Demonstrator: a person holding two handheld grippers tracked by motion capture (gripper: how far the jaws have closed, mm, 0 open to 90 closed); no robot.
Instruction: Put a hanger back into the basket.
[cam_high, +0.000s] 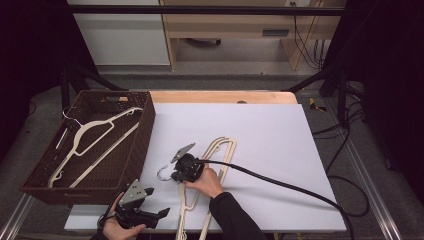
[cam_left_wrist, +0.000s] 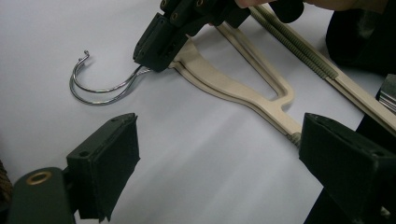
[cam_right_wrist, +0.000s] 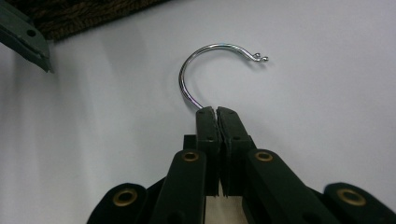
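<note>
Wicker basket sits at the white board's left edge, holding one cream hanger. Just below the basket's near corner: left gripper, jaws spread, nothing between. Right of the basket, right gripper is pinched on the hook neck of the stacked hangers lying on the board.

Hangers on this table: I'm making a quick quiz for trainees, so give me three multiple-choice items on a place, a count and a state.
1. Where is the basket? A left of the white board B right of it C on it
2. How many hangers lie in the basket? A none B two C five
3. The right tool is: A wide open B shut on the hanger's metal hook C lying loose

A: it sits by the board's left edge. B: two cream hangers show inside. B: its tips pinch the hook's base.
</note>
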